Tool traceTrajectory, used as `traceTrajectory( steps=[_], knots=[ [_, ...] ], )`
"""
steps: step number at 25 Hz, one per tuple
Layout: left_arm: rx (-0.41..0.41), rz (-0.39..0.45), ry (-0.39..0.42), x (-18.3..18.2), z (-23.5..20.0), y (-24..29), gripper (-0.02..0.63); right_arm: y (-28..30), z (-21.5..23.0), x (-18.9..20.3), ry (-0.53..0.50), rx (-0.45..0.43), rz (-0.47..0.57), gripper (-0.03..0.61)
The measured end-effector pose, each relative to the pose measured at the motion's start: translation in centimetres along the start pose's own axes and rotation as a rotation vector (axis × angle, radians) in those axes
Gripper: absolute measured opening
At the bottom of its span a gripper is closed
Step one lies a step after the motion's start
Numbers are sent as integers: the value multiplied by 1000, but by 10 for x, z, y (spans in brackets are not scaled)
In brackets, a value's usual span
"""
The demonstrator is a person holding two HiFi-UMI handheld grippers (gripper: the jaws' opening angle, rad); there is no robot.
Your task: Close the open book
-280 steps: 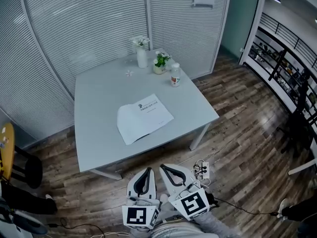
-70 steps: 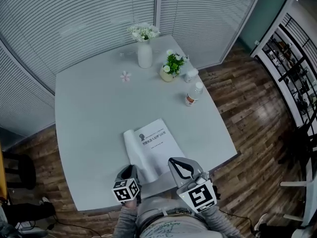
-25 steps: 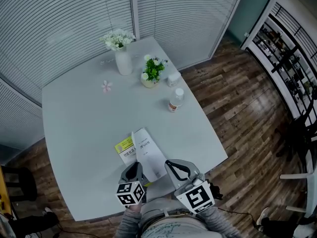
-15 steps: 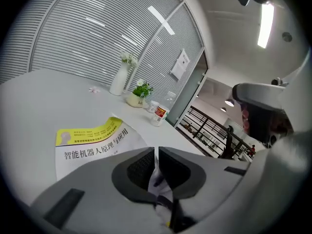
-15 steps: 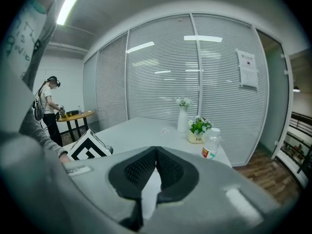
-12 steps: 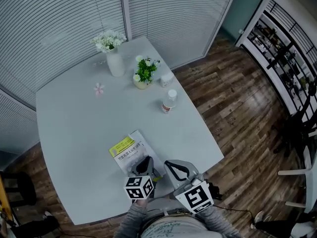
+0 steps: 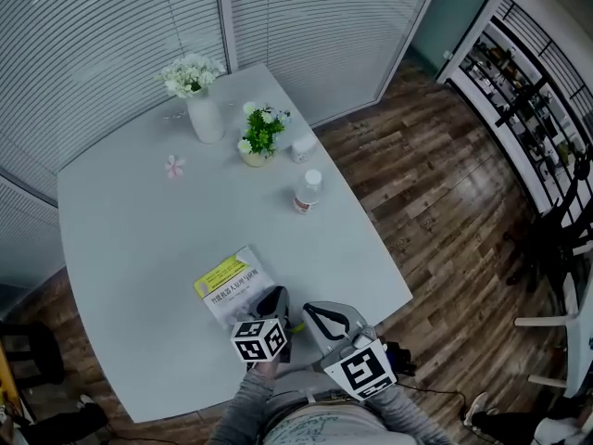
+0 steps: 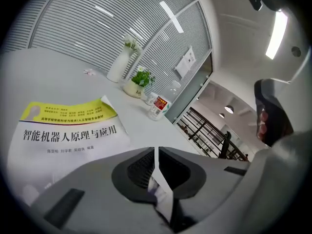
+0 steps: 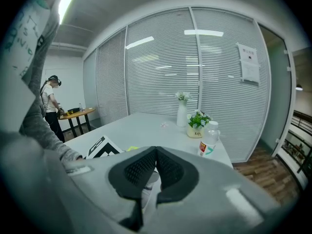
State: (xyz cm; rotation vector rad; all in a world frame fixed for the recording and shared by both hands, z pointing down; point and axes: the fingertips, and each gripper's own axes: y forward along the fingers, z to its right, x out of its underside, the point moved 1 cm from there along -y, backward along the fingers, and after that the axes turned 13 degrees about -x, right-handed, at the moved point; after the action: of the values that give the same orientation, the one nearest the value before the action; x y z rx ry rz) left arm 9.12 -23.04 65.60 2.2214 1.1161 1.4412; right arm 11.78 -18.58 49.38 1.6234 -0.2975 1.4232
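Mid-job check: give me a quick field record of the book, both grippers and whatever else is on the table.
book: looks closed, yellow-banded cover up, near the table's near edge
left gripper: jaws pinched on a thin white edge of the book
right gripper: jaws together, nothing between them
table: vase, potted plant and bottle on the far side
status: book not yet released

Book (image 7: 227, 284): front cover up, yellow band on top, white below with dark title print. Lies skewed on table (image 7: 120, 221), near its front edge.
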Motion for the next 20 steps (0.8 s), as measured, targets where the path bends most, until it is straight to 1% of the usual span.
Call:
traceTrajectory(
  steps=[6,12,17,20],
  knots=[
    [-34,-1,11,-2,0,4,23,2,10,-2,17,-8,-20,0],
    [-14,21,-1,-4,-1,-3,23,7,11,-3,2,-23,-17,0],
    [-8,62,-7,-12,-3,-26,23,7,5,0,-6,-22,-9,0],
    [-16,94,28,-18,-7,-40,23,12,0,3,-14,-24,-12,0]
  ],
)
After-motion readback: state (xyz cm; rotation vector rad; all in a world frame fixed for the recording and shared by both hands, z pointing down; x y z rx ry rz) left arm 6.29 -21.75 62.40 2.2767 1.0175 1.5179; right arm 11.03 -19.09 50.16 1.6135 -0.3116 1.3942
